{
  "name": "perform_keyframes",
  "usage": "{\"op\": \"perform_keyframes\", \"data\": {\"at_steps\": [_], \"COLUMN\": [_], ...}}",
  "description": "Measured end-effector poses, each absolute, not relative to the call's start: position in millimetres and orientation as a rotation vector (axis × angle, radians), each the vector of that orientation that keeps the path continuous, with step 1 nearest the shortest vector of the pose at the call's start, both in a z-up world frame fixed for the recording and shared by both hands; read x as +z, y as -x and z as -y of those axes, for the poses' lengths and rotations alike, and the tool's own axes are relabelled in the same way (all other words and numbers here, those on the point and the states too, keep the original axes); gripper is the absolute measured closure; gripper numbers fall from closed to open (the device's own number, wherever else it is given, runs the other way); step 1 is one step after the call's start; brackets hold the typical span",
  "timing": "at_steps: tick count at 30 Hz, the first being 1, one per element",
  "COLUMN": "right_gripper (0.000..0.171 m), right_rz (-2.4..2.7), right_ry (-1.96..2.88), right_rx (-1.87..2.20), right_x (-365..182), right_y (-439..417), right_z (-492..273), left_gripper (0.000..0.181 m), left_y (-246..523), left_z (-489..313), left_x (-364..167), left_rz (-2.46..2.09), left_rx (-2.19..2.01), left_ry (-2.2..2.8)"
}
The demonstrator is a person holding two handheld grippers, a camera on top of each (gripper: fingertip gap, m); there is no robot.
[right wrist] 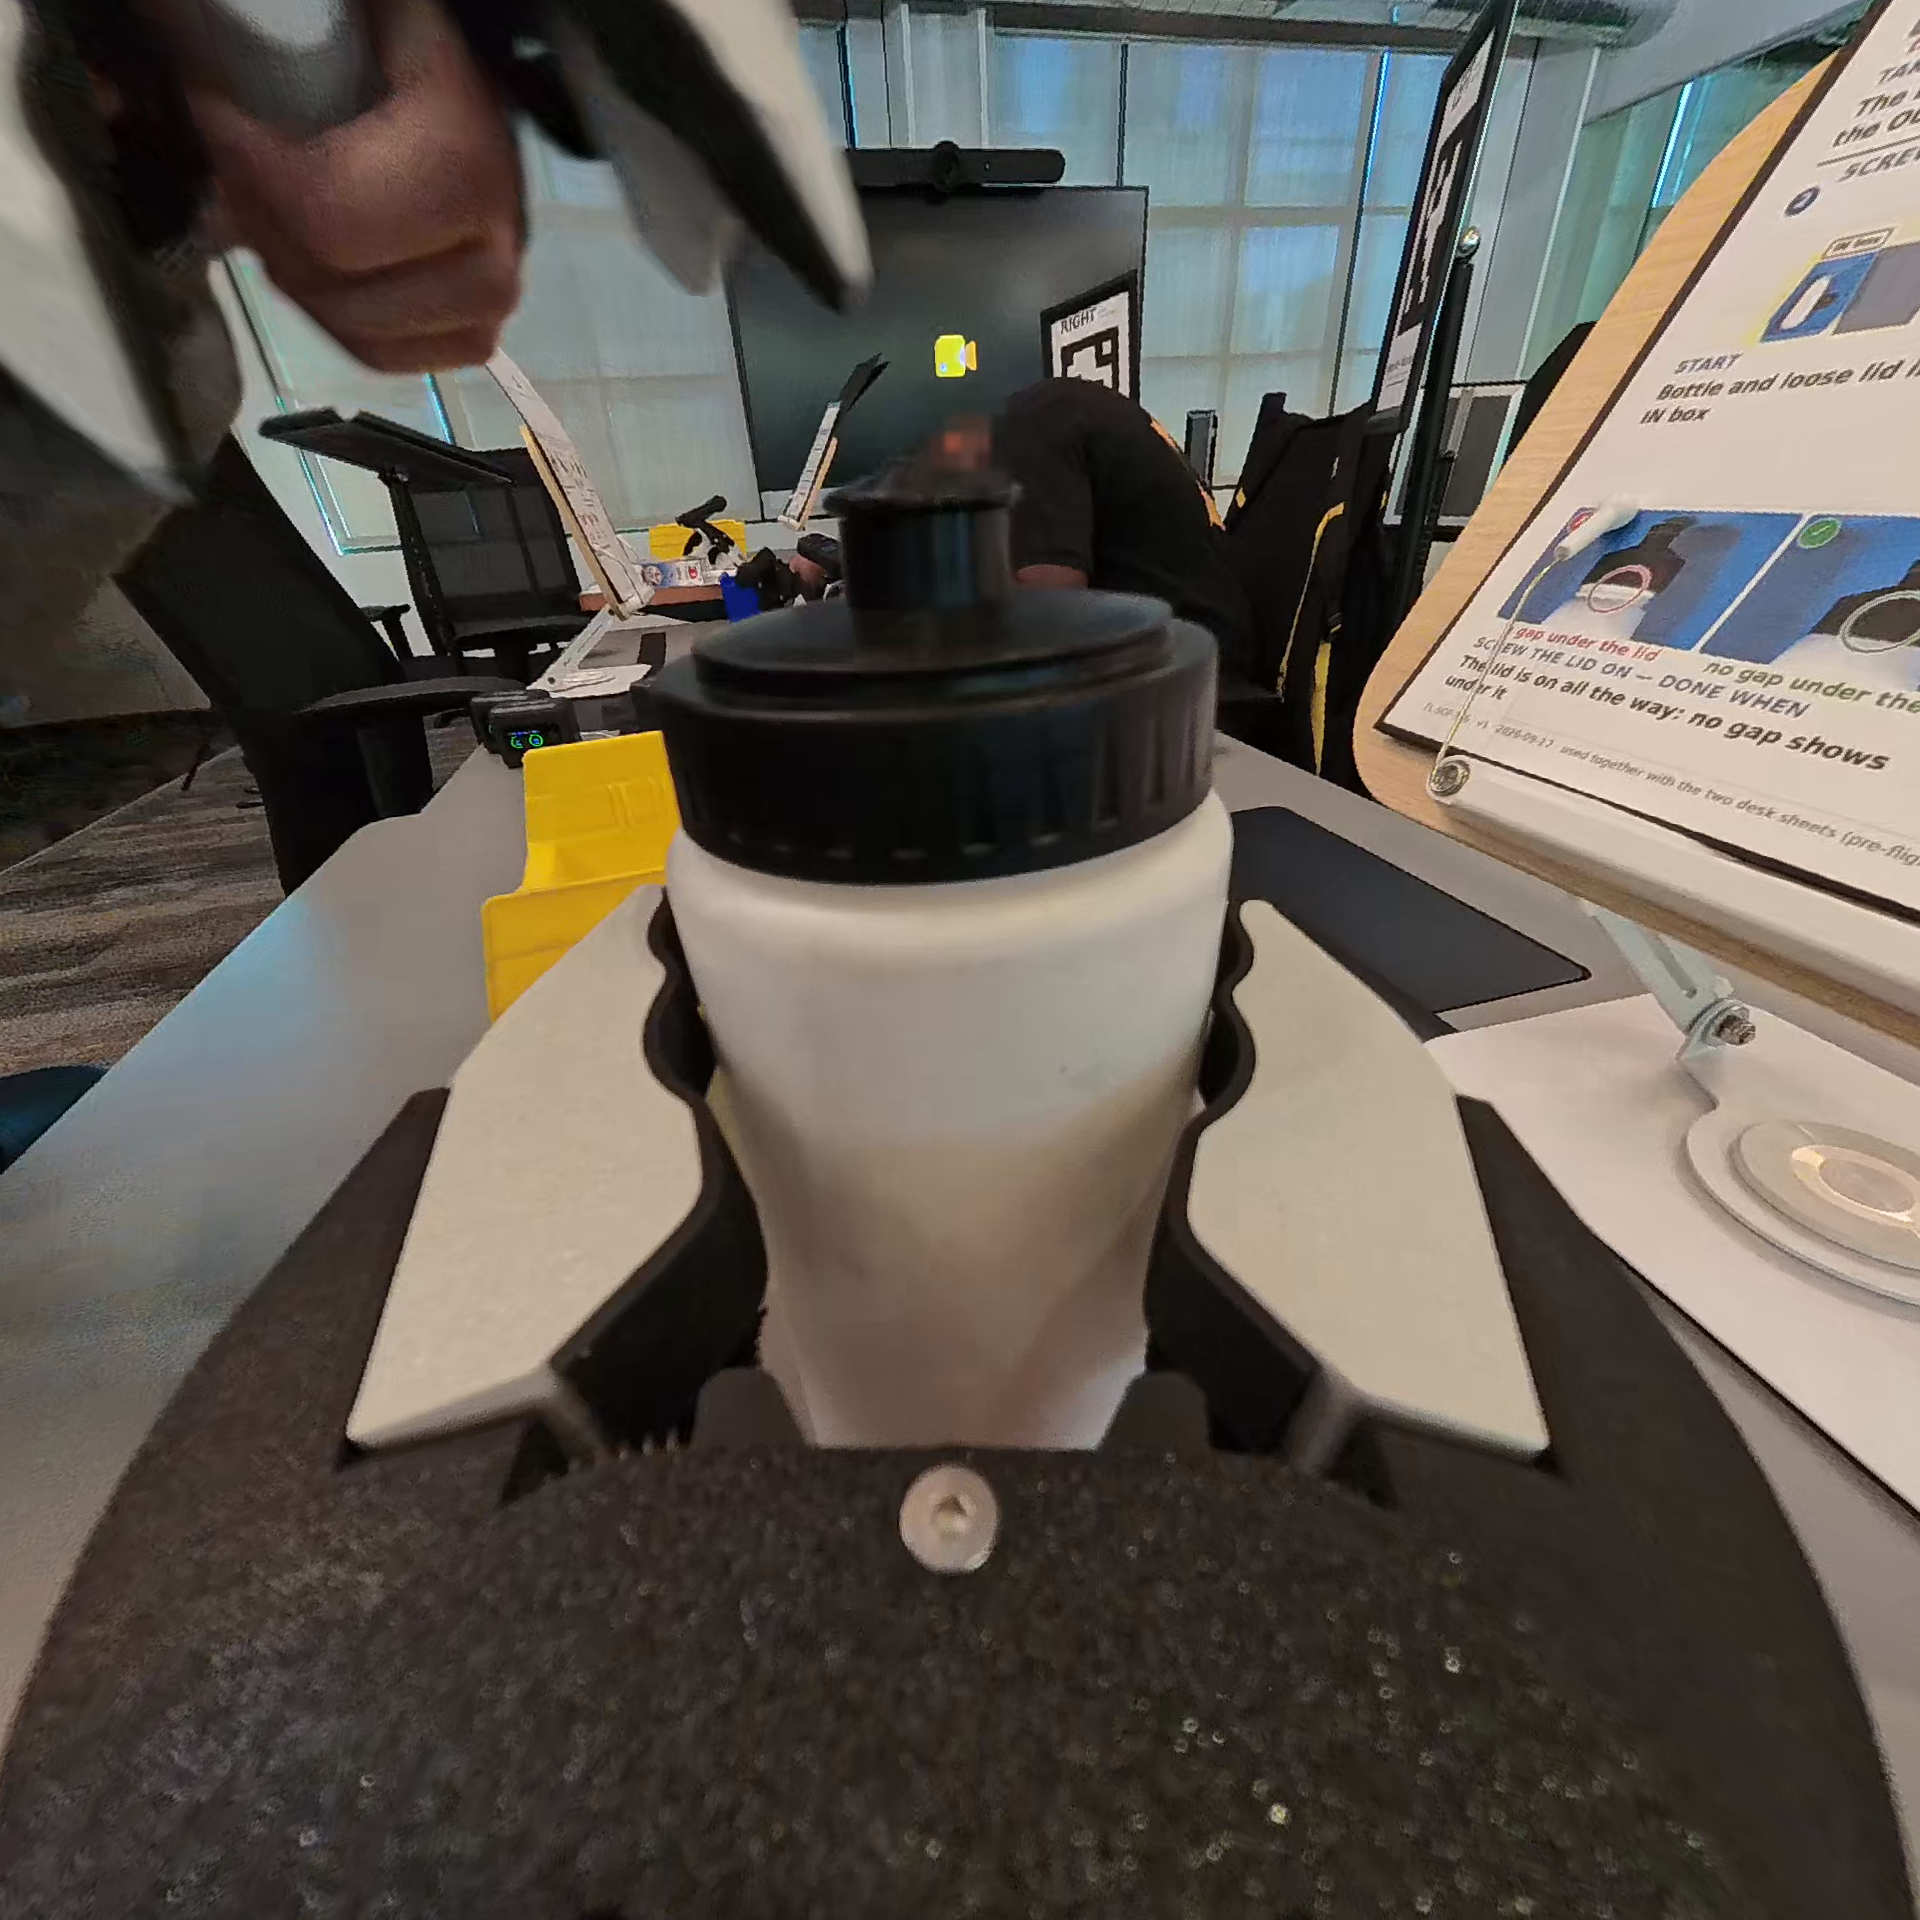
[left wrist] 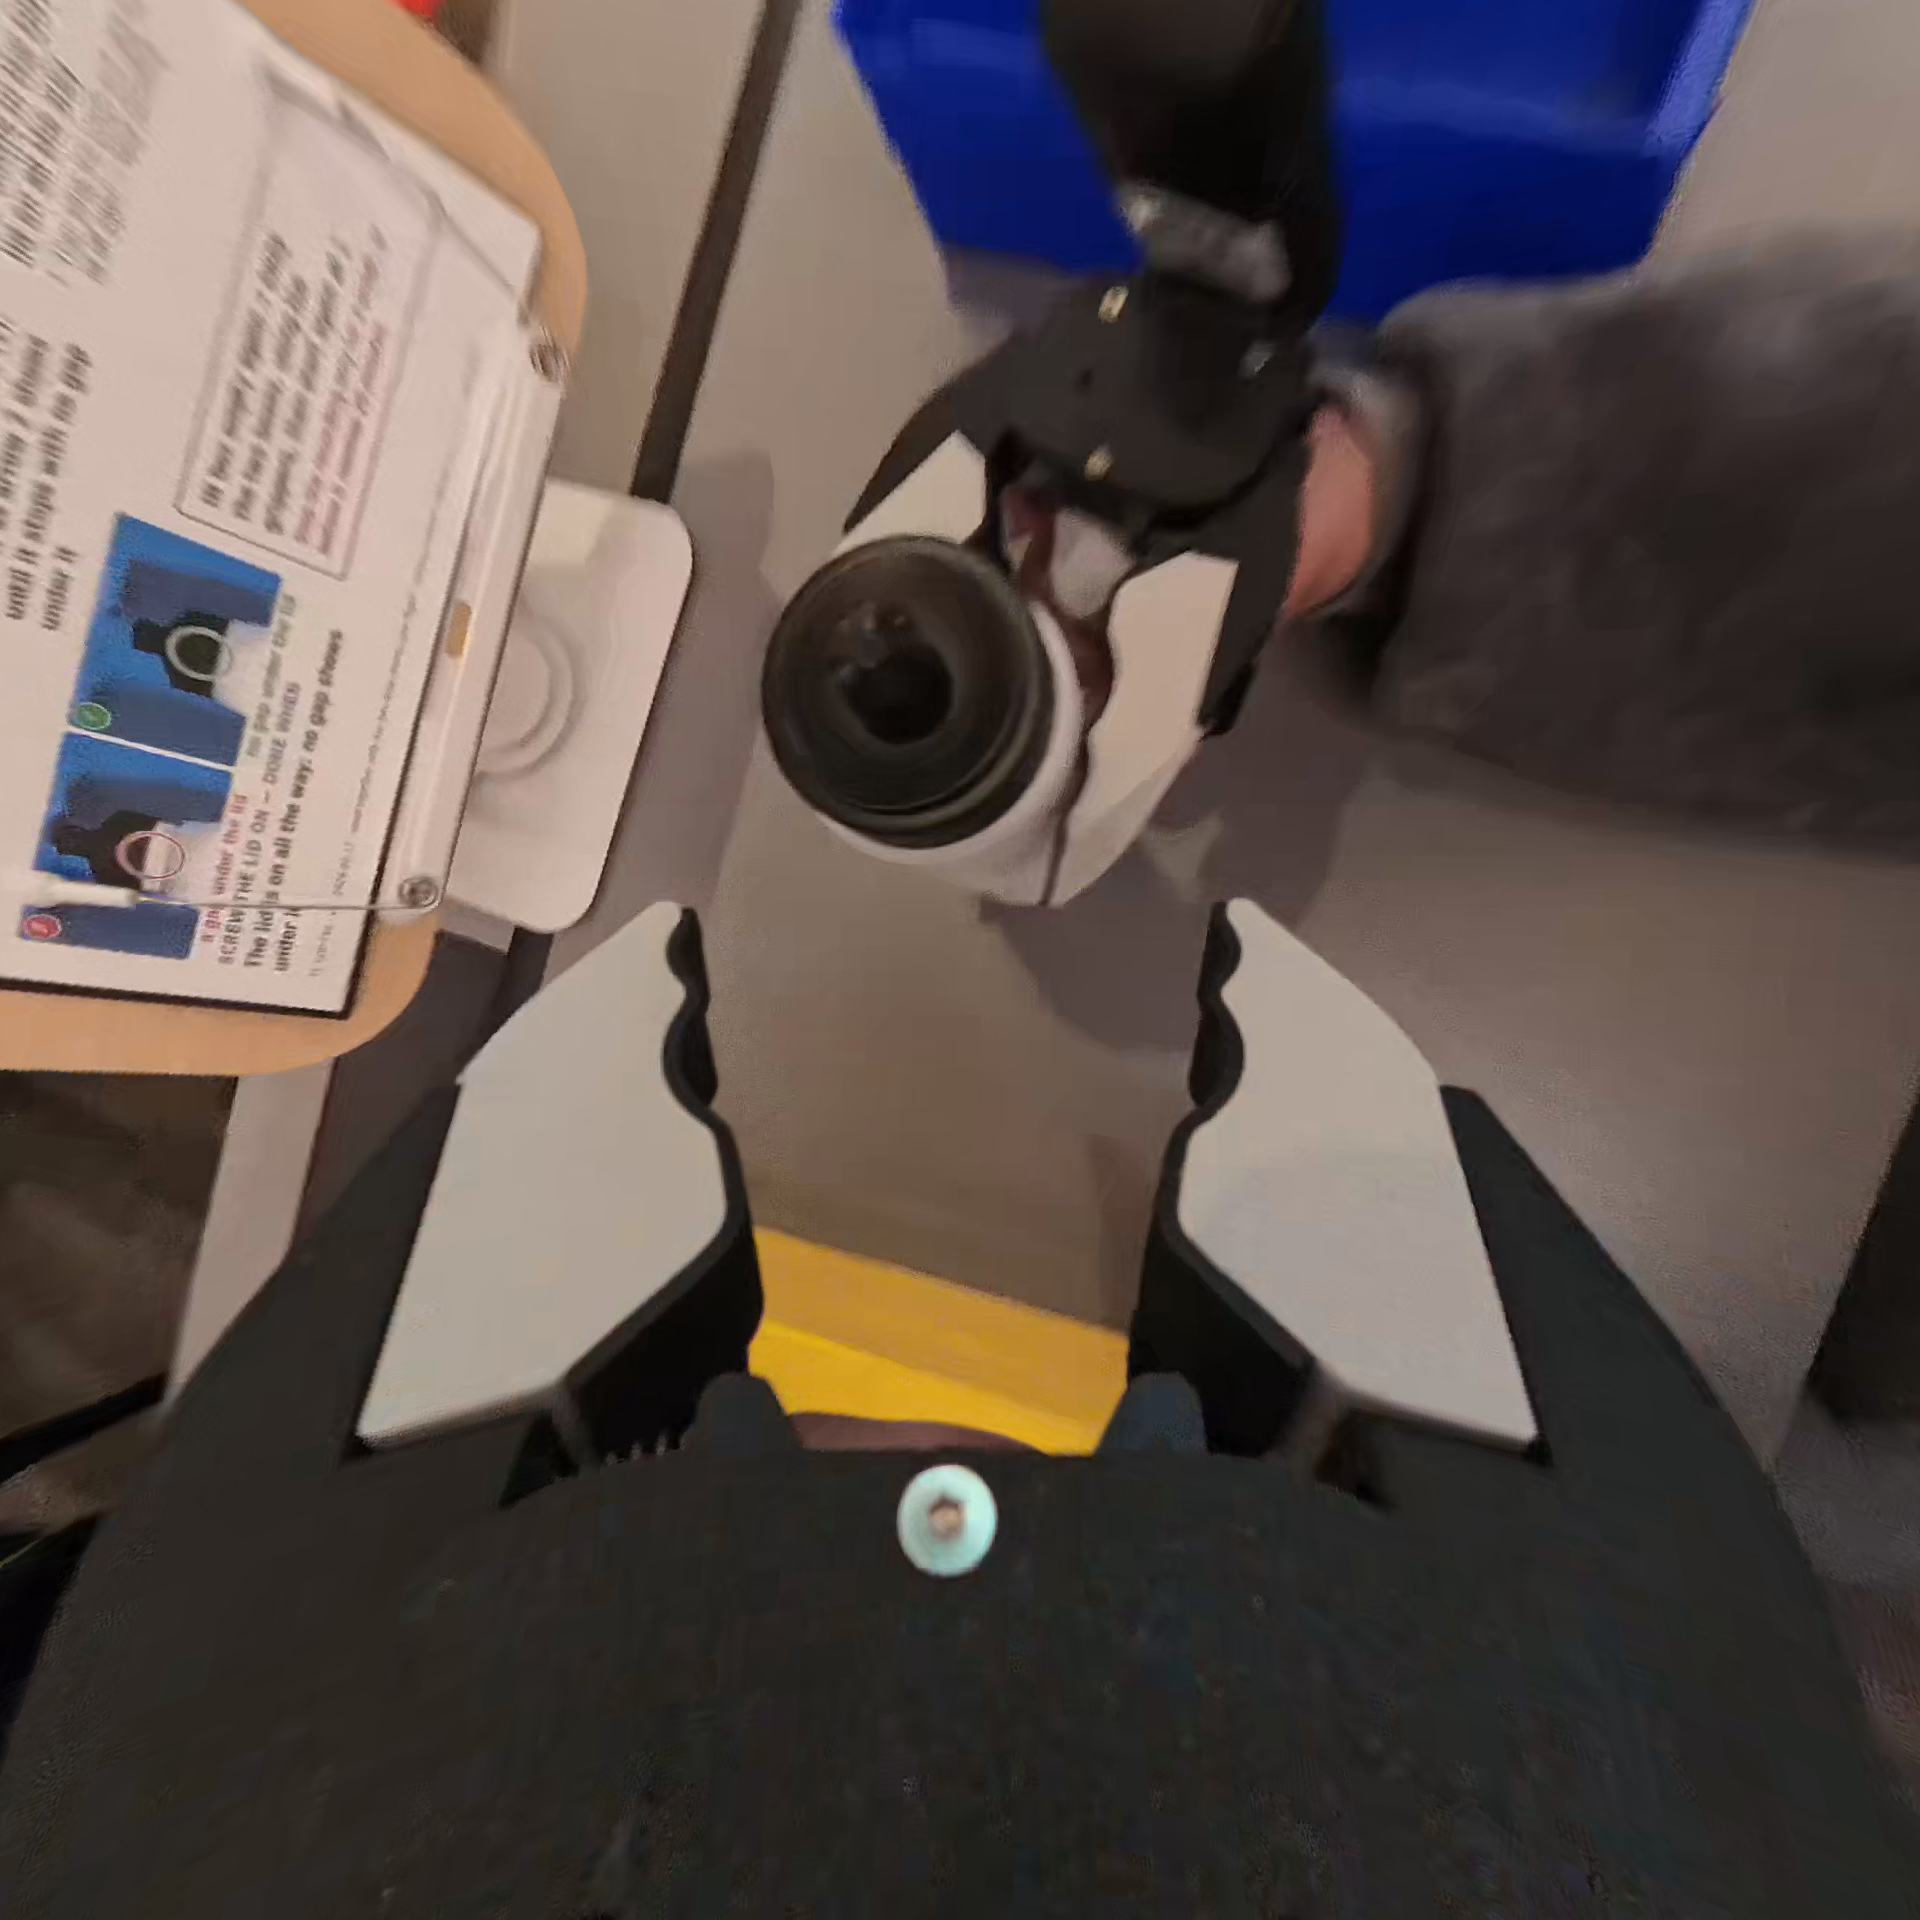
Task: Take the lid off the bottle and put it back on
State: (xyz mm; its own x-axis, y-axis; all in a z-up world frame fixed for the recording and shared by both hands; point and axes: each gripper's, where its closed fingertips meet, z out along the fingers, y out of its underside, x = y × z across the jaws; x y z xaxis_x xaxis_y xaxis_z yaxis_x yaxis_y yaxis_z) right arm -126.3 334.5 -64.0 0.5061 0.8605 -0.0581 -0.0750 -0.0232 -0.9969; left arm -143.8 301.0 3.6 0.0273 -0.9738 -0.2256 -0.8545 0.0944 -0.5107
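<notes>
The right gripper [right wrist: 951, 1164] clamps the white bottle [right wrist: 951, 1091] at frame centre, black lid [right wrist: 935, 748] seated (apparently fully). The left gripper [left wrist: 951, 1039] hangs empty and spread above; next, I judge, it must descend onto the lid.

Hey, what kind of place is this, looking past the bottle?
Probably an office or lab used for recording handling tasks. Signs: office chairs at desks, a big dark wall screen under a camera bar before tall windows, and an instruction sheet propped on a stand.
</notes>
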Motion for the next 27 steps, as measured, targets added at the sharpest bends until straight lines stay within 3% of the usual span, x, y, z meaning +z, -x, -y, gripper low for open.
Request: {"op": "perform_keyframes", "data": {"at_steps": [9, 13, 27], "right_gripper": [0.078, 0.078, 0.083], "right_rz": [0.741, 0.748, 0.749], "right_ry": [1.401, 1.401, 1.404], "right_rx": [0.874, 0.879, 0.874], "right_x": [-64.3, -64.5, -66.3], "right_y": [126.6, 126.7, 127.6], "right_z": [-335.9, -336.2, -335.1], "left_gripper": [0.093, 0.110, 0.110], "left_y": [103.9, 102.8, 107.1], "left_z": [-329.7, -321.2, -319.5], "left_x": [-36.2, -38.4, -38.5], "left_rz": [-2.159, -2.251, -2.018], "left_rx": [-0.209, -0.226, -0.178], "left_ry": [1.855, 1.825, 2.031]}}
